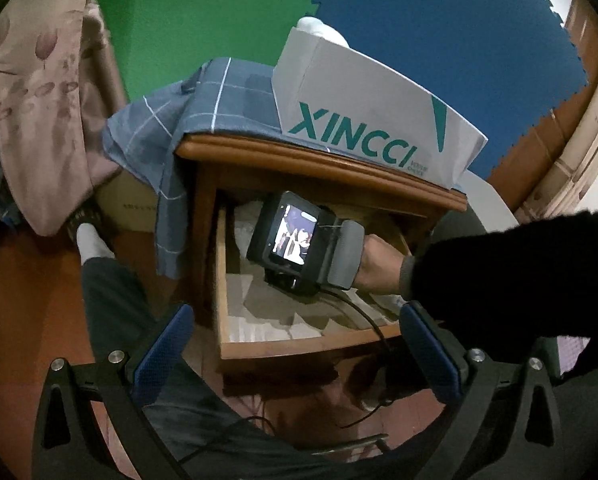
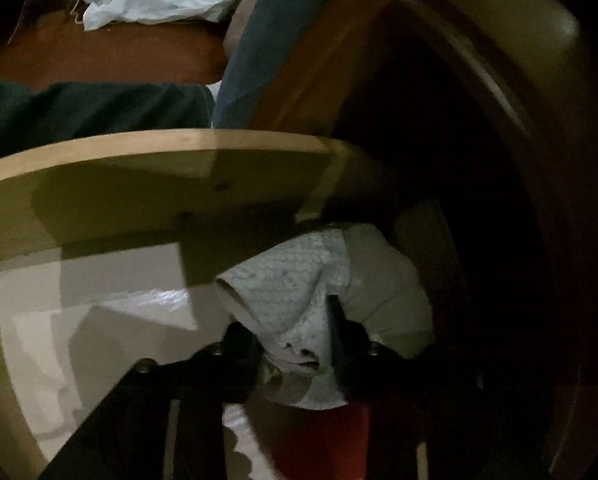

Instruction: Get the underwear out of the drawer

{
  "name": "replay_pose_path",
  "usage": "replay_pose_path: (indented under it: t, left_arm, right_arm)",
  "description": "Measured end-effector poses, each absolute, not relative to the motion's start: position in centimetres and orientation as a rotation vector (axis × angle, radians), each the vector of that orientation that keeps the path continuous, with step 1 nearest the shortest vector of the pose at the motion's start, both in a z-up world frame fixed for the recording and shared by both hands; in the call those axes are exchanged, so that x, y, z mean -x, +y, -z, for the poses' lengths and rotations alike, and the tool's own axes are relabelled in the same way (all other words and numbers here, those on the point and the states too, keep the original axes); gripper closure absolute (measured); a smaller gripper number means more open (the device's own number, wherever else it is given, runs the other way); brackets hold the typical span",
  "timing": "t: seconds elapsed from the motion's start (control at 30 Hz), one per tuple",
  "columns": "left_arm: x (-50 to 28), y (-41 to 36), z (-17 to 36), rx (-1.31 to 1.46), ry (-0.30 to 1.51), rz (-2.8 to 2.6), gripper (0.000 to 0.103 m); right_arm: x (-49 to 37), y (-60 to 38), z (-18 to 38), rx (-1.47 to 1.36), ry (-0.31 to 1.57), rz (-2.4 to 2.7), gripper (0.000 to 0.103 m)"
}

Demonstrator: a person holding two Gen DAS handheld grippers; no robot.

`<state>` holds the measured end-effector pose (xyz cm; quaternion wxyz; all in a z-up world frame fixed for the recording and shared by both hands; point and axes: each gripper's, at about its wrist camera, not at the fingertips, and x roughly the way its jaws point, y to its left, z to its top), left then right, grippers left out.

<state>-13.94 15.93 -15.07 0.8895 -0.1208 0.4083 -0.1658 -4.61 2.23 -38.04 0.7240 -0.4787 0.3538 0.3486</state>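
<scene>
room: bedroom corner, green and blue foam mats (image 1: 439, 40) on the wall at 12 o'clock, red-brown floor, pink floral bedding (image 1: 39, 92) at 9 o'clock
nightstand (image 1: 319, 176): glossy brown wood, plaid blue cloth (image 1: 171, 128) draped over the top, stiff white XINCCI box (image 1: 371, 120) sitting on it
drawer (image 1: 299, 344): pulled open, pale raw-wood walls, smooth whitish liner on the bottom
underwear (image 2: 299, 292): inside the drawer near its back, at about 5 o'clock in the right wrist view; pale grey-white knit with a fine scale-like print, bunched up
handling: looks feather-light, totally limp, not fragile or slippery; my guess is it'll dangle and could snag on the drawer's edge coming out
where to grab: a thick fold in the middle beats a loose hem, and that's roughly where it's pinched
right gripper (image 2: 295, 344): closed down on the bunched fabric, cloth spilling both sides of the fingers
left gripper (image 1: 295, 344): blue-padded fingers spread wide, holding nothing, hovering in front of the drawer at 6 o'clock
</scene>
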Motion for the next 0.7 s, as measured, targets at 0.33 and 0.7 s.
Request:
replay_pose_path:
  t: [0.33, 0.7]
  left_arm:
    - [15.0, 13.0, 13.4, 0.205, 0.808, 0.393, 0.002]
    - [16.1, 9.6, 11.7, 0.056, 0.776, 0.249, 0.002]
  right_arm:
    - [11.3, -3.3, 29.1, 1.018, 0.734, -0.824, 0.084]
    - [14.8, -7.1, 21.9, 0.762, 0.785, -0.679, 0.085]
